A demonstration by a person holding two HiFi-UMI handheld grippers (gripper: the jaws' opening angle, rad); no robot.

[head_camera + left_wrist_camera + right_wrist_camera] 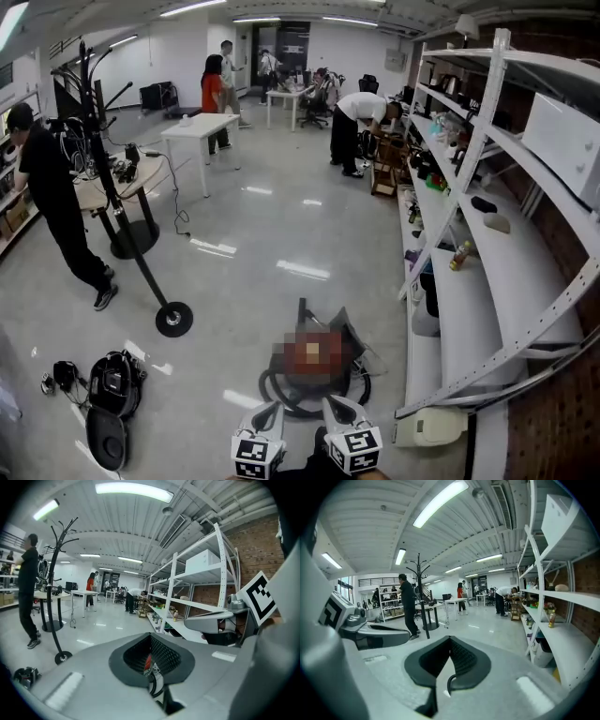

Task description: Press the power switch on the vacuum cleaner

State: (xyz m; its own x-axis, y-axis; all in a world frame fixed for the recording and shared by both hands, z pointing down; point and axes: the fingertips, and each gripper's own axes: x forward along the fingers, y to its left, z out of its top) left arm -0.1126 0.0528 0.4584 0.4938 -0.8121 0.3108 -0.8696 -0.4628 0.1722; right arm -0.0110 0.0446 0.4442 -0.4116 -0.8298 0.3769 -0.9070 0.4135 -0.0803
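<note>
The red vacuum cleaner point(314, 356) lies on the grey floor just ahead of me, partly under a mosaic patch, with its black hose point(274, 392) coiled round it. My left gripper point(269, 415) and right gripper point(339, 410) hover side by side just short of it at the bottom edge, both shut and empty. In the left gripper view only a sliver of red body point(148, 661) and hose shows through the slit of the left gripper point(151, 656). The right gripper point(450, 660) shows floor and a curve of hose point(449, 684) through its slit. No power switch is visible.
White metal shelving point(487, 281) runs along the right wall, with a white bin point(424, 317) and a white appliance point(427, 427) at its foot. A black coat stand point(173, 319) and a black bag point(114, 382) are on the left. Several people stand by tables further off.
</note>
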